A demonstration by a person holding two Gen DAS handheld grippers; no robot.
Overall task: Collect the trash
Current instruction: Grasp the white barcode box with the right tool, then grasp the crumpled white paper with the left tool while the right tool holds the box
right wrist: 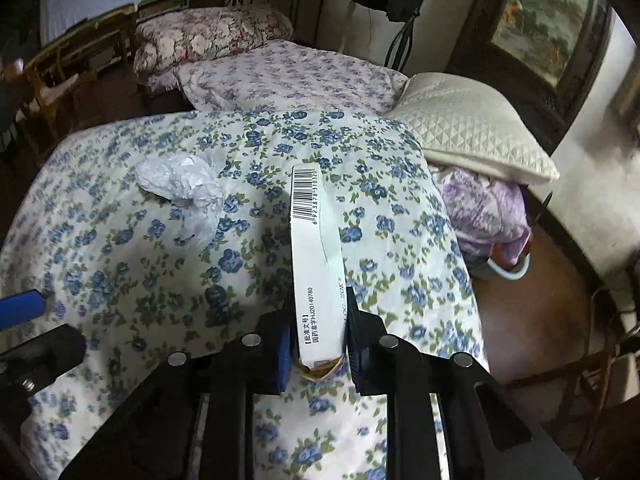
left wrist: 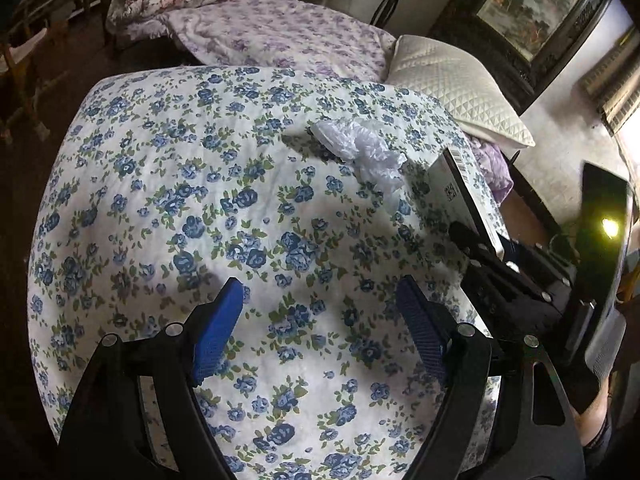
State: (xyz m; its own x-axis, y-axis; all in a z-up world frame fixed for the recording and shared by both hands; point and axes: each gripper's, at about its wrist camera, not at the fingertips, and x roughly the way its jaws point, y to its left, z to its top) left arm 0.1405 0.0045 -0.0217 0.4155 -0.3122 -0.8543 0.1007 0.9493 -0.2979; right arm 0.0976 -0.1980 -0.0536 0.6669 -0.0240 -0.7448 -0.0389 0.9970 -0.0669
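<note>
A crumpled white plastic bag (left wrist: pixel 362 152) lies on the blue-flowered bedspread (left wrist: pixel 180 184), ahead and right of my left gripper (left wrist: pixel 320 320), which is open and empty above the bed. My right gripper (right wrist: pixel 318 344) is shut on a flat white medicine box (right wrist: pixel 314 260) with a barcode, held on edge above the bedspread (right wrist: pixel 120 248). The box also shows in the left wrist view (left wrist: pixel 464 196), with the right gripper (left wrist: pixel 496 264) behind it. The bag (right wrist: pixel 182 184) lies left of the box in the right wrist view. One blue fingertip (right wrist: pixel 24 306) of the left gripper shows at the left edge.
A white quilted pillow (left wrist: pixel 456 84) and a purple-flowered quilt (left wrist: pixel 280 36) lie beyond the bedspread. A framed painting (left wrist: pixel 532 4) hangs on the right wall. Wooden chairs (left wrist: pixel 32 60) stand at the far left. A brown floor (right wrist: pixel 532 320) lies right of the bed.
</note>
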